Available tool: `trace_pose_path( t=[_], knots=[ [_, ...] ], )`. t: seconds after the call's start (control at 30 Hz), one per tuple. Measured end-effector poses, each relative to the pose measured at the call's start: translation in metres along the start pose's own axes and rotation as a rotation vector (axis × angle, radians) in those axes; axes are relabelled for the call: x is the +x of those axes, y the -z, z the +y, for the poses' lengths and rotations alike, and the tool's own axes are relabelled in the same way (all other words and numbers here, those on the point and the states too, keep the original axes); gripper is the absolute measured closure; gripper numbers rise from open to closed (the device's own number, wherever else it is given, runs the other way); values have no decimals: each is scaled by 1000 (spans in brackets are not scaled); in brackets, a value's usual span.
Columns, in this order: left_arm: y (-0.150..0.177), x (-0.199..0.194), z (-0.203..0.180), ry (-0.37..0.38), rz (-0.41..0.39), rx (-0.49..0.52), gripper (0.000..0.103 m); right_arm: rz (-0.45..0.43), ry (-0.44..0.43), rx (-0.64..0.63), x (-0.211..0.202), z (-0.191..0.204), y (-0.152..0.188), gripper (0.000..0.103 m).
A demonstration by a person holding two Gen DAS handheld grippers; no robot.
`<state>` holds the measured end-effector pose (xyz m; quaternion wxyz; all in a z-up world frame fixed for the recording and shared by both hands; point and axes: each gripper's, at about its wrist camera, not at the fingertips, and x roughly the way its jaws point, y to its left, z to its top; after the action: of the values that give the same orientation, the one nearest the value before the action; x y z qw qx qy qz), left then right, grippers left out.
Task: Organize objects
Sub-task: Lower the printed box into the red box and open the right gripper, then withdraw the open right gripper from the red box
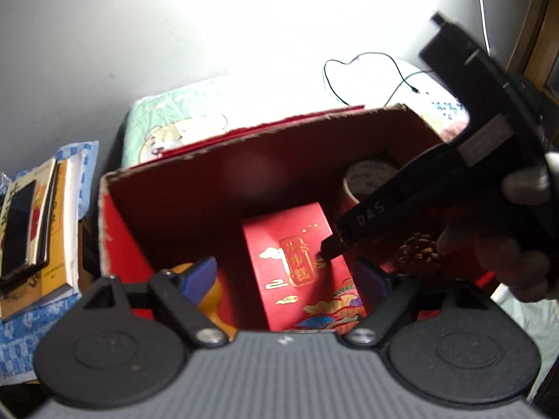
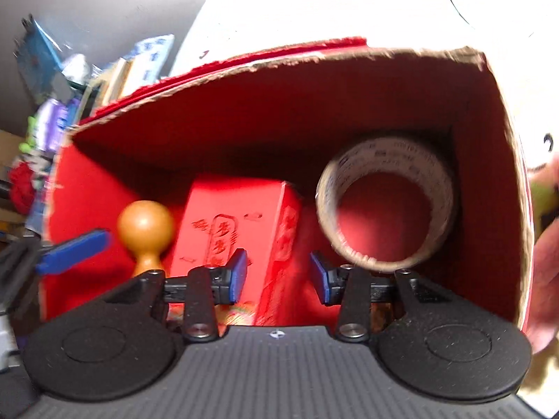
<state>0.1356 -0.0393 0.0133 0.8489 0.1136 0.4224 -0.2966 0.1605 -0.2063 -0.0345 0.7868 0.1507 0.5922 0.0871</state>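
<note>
Red cardboard box (image 1: 195,188), open-topped, serves as my landmark. Left wrist view: my left gripper (image 1: 284,274) hangs spread and empty above it; inside lie a red gift carton (image 1: 297,262) at centre, a pine cone (image 1: 417,255) to its right and a tape roll (image 1: 367,178) in the far right corner, gathered there, I judge, for tidiness. Right wrist view: my right gripper (image 2: 278,276) is half spread, gripping nothing, over the carton's edge; an orange wooden knob (image 2: 146,227) stands left of it.
</note>
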Motion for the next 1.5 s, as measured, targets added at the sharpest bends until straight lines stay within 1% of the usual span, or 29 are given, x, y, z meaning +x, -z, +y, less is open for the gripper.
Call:
trace_pose_path(
  t=[0.13,0.23,0.27,0.37,0.43,0.53,0.63,0.73,0.83,0.93,1.07,1.13,1.2,1.27,1.3,1.33,1.37,1.4,1.5],
  knots=[
    [6,-13,8,16,-21,-34,16,41,-75,15,11,7,-5,59],
    [9,-13,9,21,-21,-49,16,66,-150,-32,17,19,-5,60],
    [10,-13,10,22,-19,-54,16,63,-161,-48,18,24,-5,56],
    [12,-12,9,29,-17,-55,16,31,-144,-75,17,29,-5,56],
    [13,-11,8,29,-16,-59,15,24,-151,-49,16,26,-4,57],
    [14,-11,7,28,-16,-76,15,-34,-162,8,6,14,1,58],
    [15,-10,7,21,-15,-89,15,-99,-133,25,-13,5,11,58],
    [15,-13,3,20,-15,-95,14,-174,-117,5,-36,-1,23,58],
    [15,-21,0,12,-25,-103,11,-247,-95,-13,-58,-4,36,58],
    [16,-32,-2,18,-38,-123,8,-332,-95,-18,-81,-13,54,58],
    [18,-48,-6,28,-51,-146,8,-440,-56,-72,-97,-12,71,58],
    [21,-59,-9,35,-62,-157,8,-466,-69,-107,-104,-10,81,58],
    [26,-70,-11,48,-69,-173,8,-457,-106,-116,-110,-11,89,58],
    [32,-82,-14,55,-81,-189,8,-426,-154,-117,-112,-11,96,58],
    [36,-88,-16,58,-88,-194,6,-410,-186,-117,-116,-15,102,58],
    [41,-93,-18,60,-96,-198,1,-393,-216,-118,-116,-17,105,58],
    [46,-98,-20,58,-107,-200,1,-375,-242,-122,-117,-17,111,59],
    [52,-102,-23,57,-106,-195,1,-358,-262,-128,-117,-17,115,61],
    [68,-108,-32,72,-90,-185,1,-313,-292,-131,-114,-18,129,62]
  ],
)
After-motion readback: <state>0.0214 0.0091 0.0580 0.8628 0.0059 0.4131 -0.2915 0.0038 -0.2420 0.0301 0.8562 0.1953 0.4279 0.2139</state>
